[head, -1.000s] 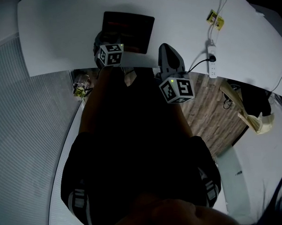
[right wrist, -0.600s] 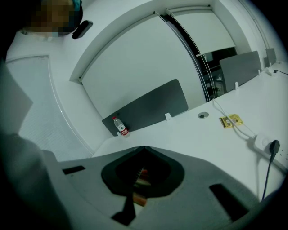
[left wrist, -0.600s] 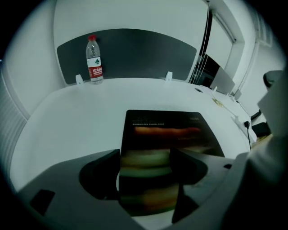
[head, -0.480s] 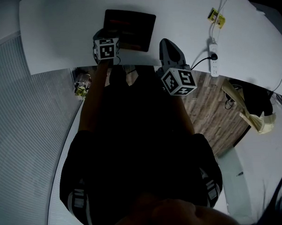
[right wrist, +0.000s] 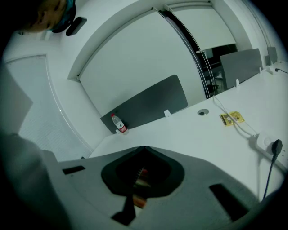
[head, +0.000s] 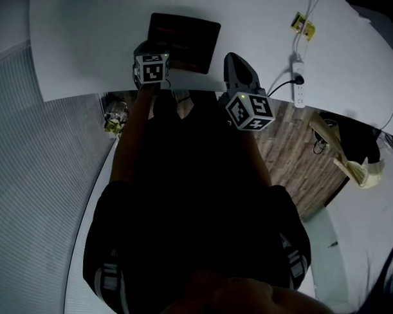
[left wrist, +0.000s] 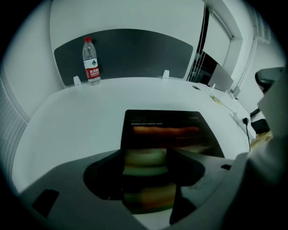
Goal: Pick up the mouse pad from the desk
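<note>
Mouse pad (head: 183, 39), dark with a printed picture, lies flat on the white desk (head: 83, 47) near its front edge. The left gripper (left wrist: 146, 166) is closing its parted jaws, the pad's near edge between them. The right gripper (right wrist: 142, 150) hovers alongside, clenched on nothing.

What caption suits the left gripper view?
Left gripper, jaws closing with the near edge of the mouse pad between them, on a white desk.

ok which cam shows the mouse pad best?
Left gripper view: the mouse pad fills the centre, flat on the desk, its near edge between the closing left tongs. Head view shows it small, one corner behind that gripper's cube. Right gripper view: just a coloured sliver between the shut right tongs.
</note>
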The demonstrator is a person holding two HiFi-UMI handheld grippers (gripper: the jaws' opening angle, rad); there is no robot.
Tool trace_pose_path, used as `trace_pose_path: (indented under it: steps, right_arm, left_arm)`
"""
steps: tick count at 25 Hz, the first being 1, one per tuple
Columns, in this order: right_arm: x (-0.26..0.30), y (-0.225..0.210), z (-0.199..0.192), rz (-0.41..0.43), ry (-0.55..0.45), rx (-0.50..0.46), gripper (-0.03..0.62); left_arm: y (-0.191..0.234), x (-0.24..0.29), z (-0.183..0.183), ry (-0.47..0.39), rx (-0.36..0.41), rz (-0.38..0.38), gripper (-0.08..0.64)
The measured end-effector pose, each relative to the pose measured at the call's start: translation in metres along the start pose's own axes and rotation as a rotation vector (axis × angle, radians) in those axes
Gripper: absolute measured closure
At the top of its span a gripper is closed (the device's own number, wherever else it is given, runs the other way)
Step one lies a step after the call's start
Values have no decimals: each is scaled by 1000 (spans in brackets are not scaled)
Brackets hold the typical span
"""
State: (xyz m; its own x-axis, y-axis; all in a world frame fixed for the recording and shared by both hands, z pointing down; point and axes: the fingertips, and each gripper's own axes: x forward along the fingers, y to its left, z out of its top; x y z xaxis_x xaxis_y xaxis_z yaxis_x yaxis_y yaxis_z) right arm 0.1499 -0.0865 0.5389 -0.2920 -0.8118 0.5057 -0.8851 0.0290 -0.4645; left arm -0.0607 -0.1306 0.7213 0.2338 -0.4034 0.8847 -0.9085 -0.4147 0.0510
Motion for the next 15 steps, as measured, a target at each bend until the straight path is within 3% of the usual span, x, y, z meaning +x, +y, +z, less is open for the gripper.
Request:
trace_pose_path:
  steps: [3,6,10,15]
  right_arm:
    - [16,-10,-31,-2,118,-4,592]
    - [36,-21,-63,0,234,55,591]
    - [61,-29,-88,-16,311,86,590]
    - [72,-38,-113,-40,389,103,504]
  left_arm:
    - [1,-3,3,-7,-3,13,265]
    - [-1,-4,4,0,-5,5,262]
    - [0,-5,2,7,-13,2,258]
    - [-1,-5,2,4,-33,-17,250]
